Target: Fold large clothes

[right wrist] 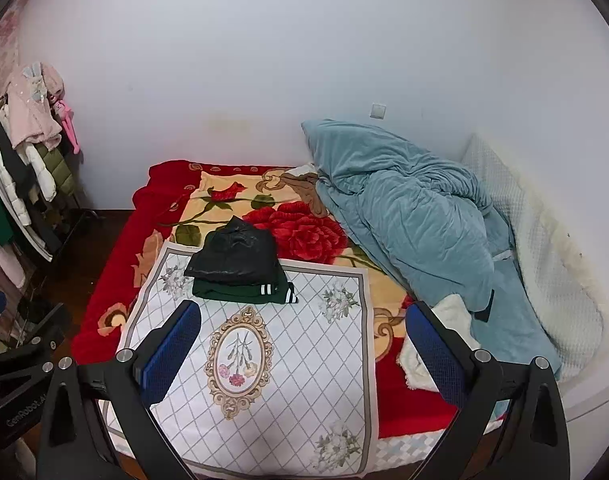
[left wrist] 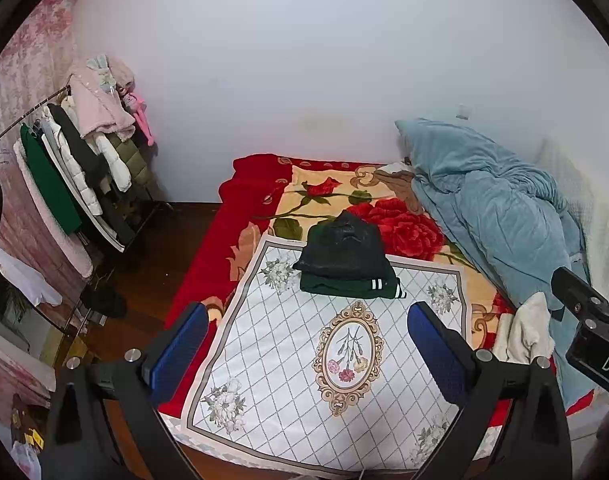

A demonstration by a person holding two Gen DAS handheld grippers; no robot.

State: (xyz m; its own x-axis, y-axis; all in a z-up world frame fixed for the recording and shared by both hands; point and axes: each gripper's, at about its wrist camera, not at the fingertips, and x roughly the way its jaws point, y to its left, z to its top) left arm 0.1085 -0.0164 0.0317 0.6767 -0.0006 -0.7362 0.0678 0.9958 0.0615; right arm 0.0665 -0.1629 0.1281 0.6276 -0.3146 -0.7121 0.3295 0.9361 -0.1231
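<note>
Bed [left wrist: 240,208] holds folded clothes [left wrist: 346,260]; both jaws wide apart

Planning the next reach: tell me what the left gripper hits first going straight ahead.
Likely the white patterned cloth on the bed, just short of the folded black-and-green stack; depth is uncertain. The left gripper has its jaws open and empty.

We see soft, even indoor light, no hard shadows, a pale wall [left wrist: 304,60] washed slightly hazy across the upper frame, strong fisheye bending toward every edge, dark vignette in the corners, centre fairly sharp, near fingers [right wrist: 172,352] softly blurred, no glare.
</note>
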